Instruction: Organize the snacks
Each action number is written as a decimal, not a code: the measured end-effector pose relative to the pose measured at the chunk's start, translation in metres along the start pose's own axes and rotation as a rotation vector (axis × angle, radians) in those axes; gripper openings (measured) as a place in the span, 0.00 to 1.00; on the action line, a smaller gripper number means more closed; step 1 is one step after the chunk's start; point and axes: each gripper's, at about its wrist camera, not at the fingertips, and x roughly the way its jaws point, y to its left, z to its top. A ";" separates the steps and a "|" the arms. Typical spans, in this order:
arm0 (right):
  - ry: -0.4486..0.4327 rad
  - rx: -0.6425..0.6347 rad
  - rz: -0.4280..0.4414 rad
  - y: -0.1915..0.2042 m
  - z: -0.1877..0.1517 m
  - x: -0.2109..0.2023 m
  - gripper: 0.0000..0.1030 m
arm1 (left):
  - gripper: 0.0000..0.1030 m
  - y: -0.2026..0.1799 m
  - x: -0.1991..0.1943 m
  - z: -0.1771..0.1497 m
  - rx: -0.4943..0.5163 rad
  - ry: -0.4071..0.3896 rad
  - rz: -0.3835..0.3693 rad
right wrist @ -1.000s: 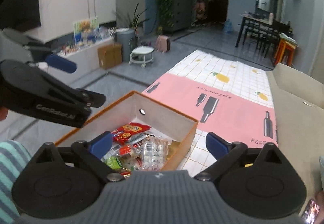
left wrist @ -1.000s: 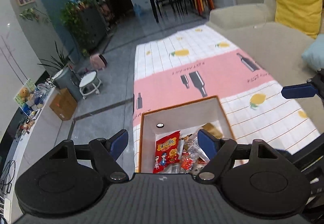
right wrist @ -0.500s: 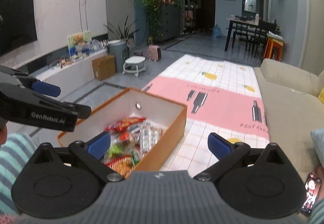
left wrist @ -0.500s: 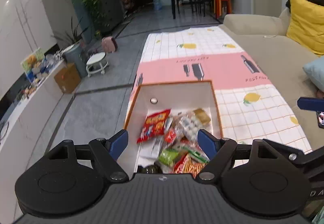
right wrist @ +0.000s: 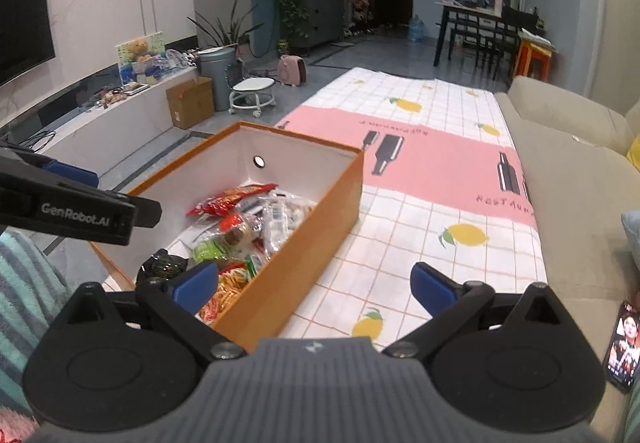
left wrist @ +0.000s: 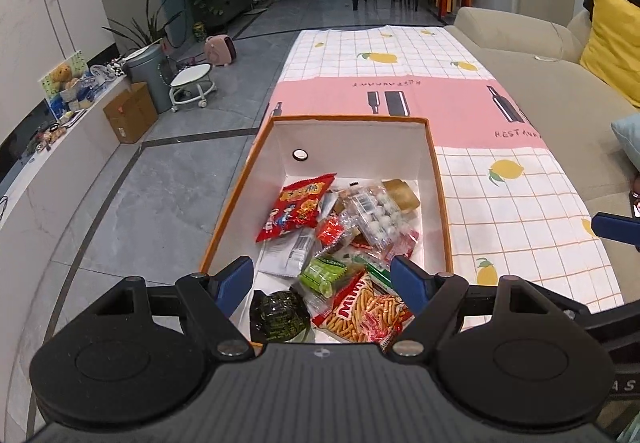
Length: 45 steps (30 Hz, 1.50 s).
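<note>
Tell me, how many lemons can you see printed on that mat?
6 in the left view: two far, one mid-right, one near, two faint at the far edge. The box may hide more.

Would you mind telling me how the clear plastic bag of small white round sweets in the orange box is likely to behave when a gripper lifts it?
The clear plastic bag of small white round sweets looks thin and crinkled, so it will probably flop and sag. Its glossy film may slip between the pads. It lies partly on other packets in the orange cardboard box, so lifting it could drag neighbours along.
</note>
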 end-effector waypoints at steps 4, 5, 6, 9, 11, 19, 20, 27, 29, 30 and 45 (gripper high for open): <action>0.008 0.000 -0.009 0.000 0.000 0.003 0.96 | 0.89 -0.002 0.002 0.000 0.008 0.011 -0.003; 0.008 -0.004 -0.010 0.000 0.000 0.003 0.96 | 0.89 -0.002 0.002 0.000 0.010 0.011 -0.003; 0.008 -0.008 -0.011 0.001 -0.001 0.003 0.96 | 0.89 -0.002 0.002 0.000 0.011 0.011 -0.004; 0.011 -0.018 -0.011 0.003 -0.001 0.003 0.96 | 0.89 -0.002 0.000 -0.001 0.010 0.011 -0.008; 0.012 -0.023 -0.011 0.004 -0.001 0.003 0.96 | 0.89 -0.001 0.000 0.000 0.008 0.011 -0.009; 0.001 -0.035 -0.017 0.005 0.001 0.001 0.96 | 0.89 -0.001 0.000 0.001 0.008 0.012 -0.007; 0.002 -0.035 -0.017 0.005 0.000 0.001 0.96 | 0.89 -0.001 0.000 0.001 0.008 0.013 -0.007; 0.010 -0.035 -0.018 0.005 -0.001 0.003 0.96 | 0.89 -0.001 0.001 0.002 0.009 0.015 -0.006; 0.009 -0.035 -0.018 0.005 -0.001 0.003 0.96 | 0.89 -0.002 0.001 0.002 0.010 0.017 -0.006; 0.008 -0.036 -0.017 0.005 -0.001 0.002 0.96 | 0.89 -0.002 0.001 0.002 0.012 0.017 -0.006; 0.001 -0.041 -0.017 0.006 -0.001 0.002 0.96 | 0.89 -0.001 0.003 0.001 0.018 0.023 0.000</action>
